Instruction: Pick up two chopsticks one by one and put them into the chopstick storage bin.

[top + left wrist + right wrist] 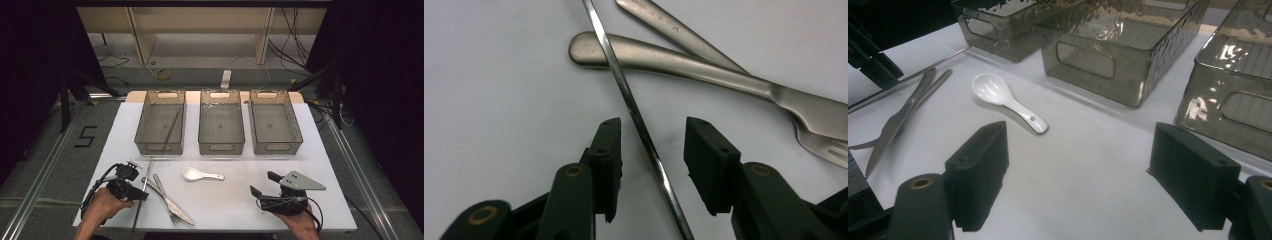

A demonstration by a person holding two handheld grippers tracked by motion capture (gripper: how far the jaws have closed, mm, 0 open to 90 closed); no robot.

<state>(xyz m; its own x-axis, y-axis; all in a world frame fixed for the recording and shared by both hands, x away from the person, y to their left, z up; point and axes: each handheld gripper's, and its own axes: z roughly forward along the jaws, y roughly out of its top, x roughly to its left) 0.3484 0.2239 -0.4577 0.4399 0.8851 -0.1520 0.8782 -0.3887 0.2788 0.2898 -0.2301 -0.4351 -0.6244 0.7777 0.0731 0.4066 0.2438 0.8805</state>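
Note:
A thin metal chopstick lies on the white table at the front left, and in the left gripper view the chopstick runs between my left gripper's pads with a gap on each side. My left gripper is open around it. A knife and a fork lie crossed just to the right. My right gripper rests at the front right, open, with nothing between its pads. A white ceramic spoon lies in the middle.
Three smoky plastic bins stand in a row at the back: left bin, middle bin, right bin. A second chopstick leans inside the left bin. The table's front edge is close below both hands.

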